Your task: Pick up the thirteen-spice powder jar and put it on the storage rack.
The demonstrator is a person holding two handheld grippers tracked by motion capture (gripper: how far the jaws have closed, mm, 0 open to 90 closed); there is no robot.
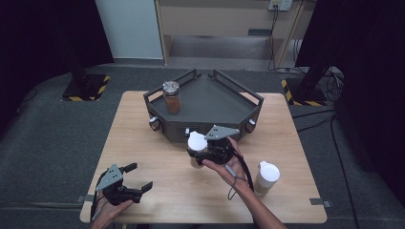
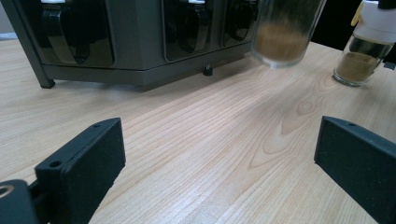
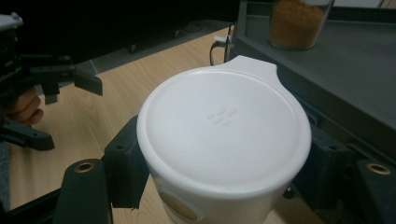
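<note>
White-lidded jar [image 3: 224, 140] is clamped by right gripper [image 1: 206, 149], apparently lifted, palm up; left gripper [image 1: 128, 180] is held wide, low.

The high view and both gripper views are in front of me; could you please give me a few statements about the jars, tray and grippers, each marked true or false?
1. The right gripper is shut on a white-lidded jar. True.
2. The left gripper holds a jar. False: its jaws stand open over bare table.
3. A metal-lidded jar stands on the tray. True.
4. The second white-lidded jar stands on the tray. False: it stands on the table, near the right forearm.
5. The held jar has no lid. False: a white lid covers it.
</note>
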